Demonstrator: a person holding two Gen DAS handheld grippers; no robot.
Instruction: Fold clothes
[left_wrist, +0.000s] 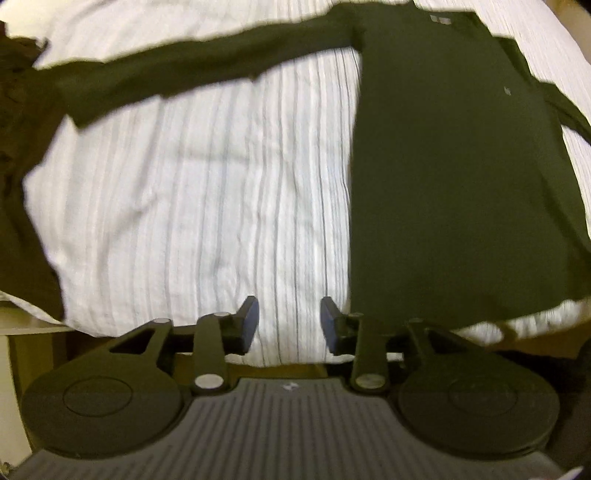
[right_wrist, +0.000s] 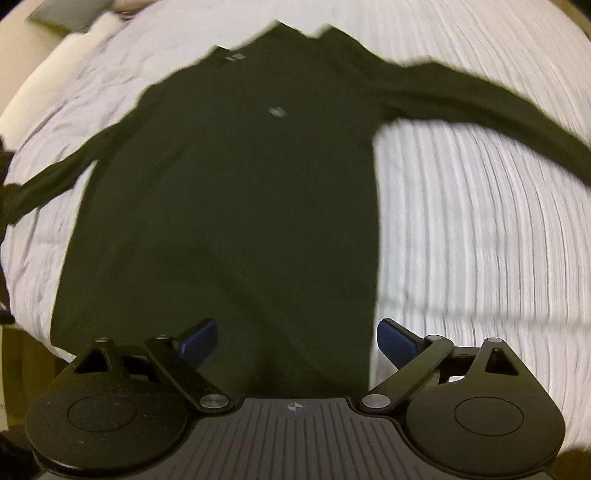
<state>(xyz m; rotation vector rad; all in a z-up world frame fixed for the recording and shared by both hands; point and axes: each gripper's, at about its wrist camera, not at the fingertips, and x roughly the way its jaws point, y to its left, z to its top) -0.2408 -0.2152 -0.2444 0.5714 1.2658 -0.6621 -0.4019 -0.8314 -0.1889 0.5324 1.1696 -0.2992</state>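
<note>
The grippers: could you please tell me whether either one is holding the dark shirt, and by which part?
Nothing is held. The left gripper is open over the white bedding, and the right gripper is open above the dark long-sleeved shirt near its hem.

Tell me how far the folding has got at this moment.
Done: the dark long-sleeved shirt lies spread flat on the white striped bedding, both sleeves out. In hand: nothing; the left gripper and right gripper are open and empty near the hem. Left: every fold, since no sleeve or side is turned in.
</note>
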